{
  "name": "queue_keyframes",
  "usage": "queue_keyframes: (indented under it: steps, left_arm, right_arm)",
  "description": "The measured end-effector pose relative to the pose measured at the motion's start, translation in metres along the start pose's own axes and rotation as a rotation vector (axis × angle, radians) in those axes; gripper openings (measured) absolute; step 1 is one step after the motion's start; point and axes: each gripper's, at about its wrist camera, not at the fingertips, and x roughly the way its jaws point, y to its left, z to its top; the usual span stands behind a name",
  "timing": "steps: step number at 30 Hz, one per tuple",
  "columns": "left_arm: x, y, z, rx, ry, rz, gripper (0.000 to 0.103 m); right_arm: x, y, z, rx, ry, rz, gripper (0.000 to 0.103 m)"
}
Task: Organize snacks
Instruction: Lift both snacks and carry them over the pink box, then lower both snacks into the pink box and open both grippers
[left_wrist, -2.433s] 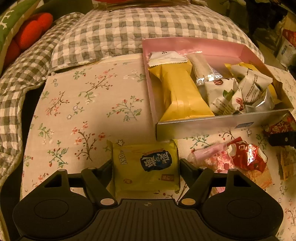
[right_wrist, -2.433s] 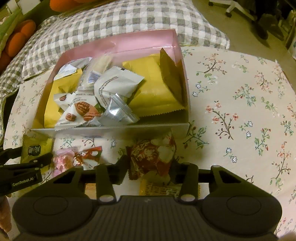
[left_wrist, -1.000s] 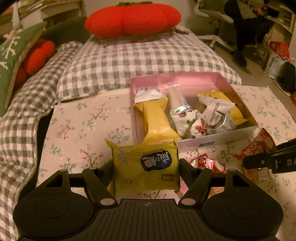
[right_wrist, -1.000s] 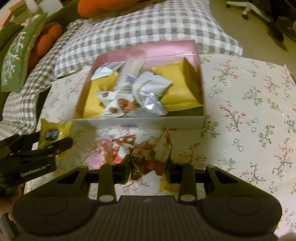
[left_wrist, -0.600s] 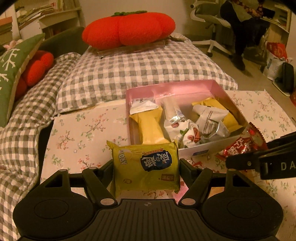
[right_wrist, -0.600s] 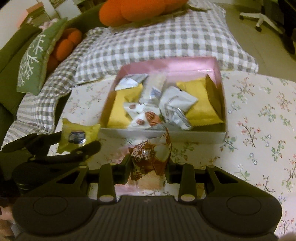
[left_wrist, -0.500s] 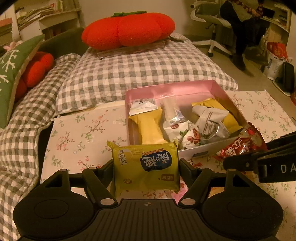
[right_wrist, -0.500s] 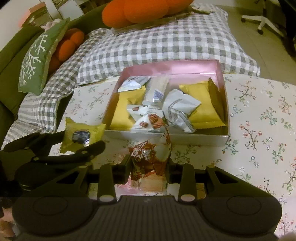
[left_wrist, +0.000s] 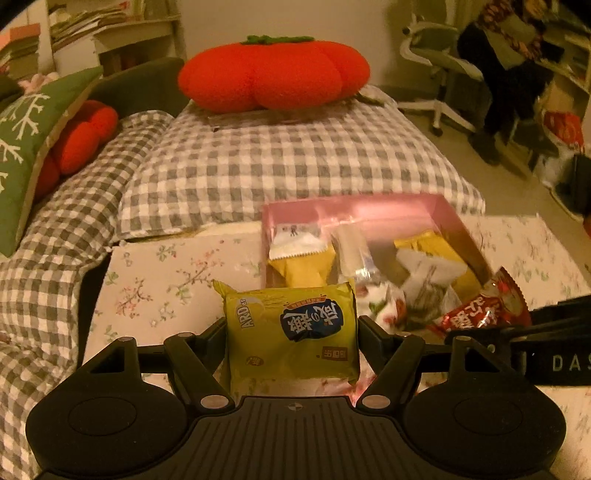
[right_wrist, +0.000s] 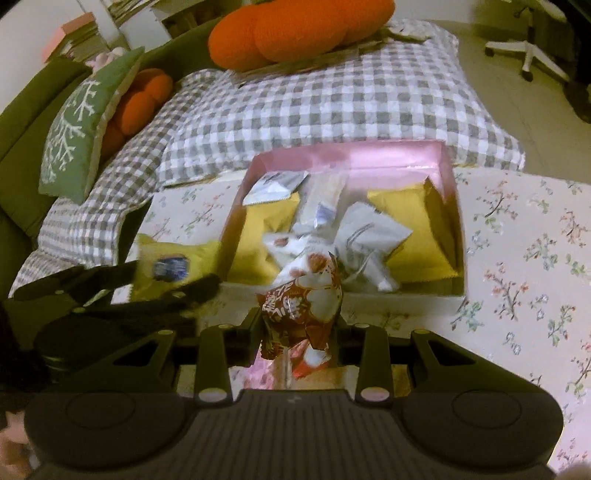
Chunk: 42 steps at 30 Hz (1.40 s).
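Observation:
My left gripper (left_wrist: 291, 328) is shut on a yellow-green snack packet (left_wrist: 291, 332) and holds it in the air, just before the near left corner of the pink box (left_wrist: 354, 212). My right gripper (right_wrist: 300, 325) is shut on a red and white snack packet (right_wrist: 301, 299), held above the box's near wall (right_wrist: 369, 299). The box holds several yellow, white and silver snack packets. In the right wrist view the left gripper (right_wrist: 173, 280) and its packet (right_wrist: 170, 264) are at the left of the box. In the left wrist view the red packet (left_wrist: 480, 310) shows at the right.
The box lies on a floral cloth (right_wrist: 524, 240). More loose pink and red snacks (right_wrist: 273, 373) lie on the cloth under my right gripper. A checked quilt (left_wrist: 288, 158) with an orange pumpkin cushion (left_wrist: 273, 75) is behind the box. A green pillow (right_wrist: 81, 122) is at the left.
Both grippers have lifted their packets off the cloth and carried them toward the box. The red packet now hangs over the box's near wall.

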Motion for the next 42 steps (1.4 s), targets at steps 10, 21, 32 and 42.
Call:
queue_keyframes:
  steps: [10,21,32,42]
  left_arm:
    - [0.034,0.008,0.03,-0.099,-0.027,-0.084,0.072]
    - [0.084,-0.003,0.044,-0.113,-0.001,-0.116,0.072]
    - [0.091,-0.004,0.051,-0.113,-0.04,-0.117,0.079]
    - [0.068,0.009,0.05,-0.145,-0.032,-0.104,0.08]
  right_arm:
    - [0.004,-0.035,0.026,0.129,-0.122,-0.074,0.033]
    - [0.032,-0.054,0.047,0.229,-0.139,-0.06,0.033]
    - [0.044,-0.052,0.056,0.286,-0.189,-0.023,0.045]
    - [0.026,-0.055,0.05,0.299,-0.197,-0.033,0.045]
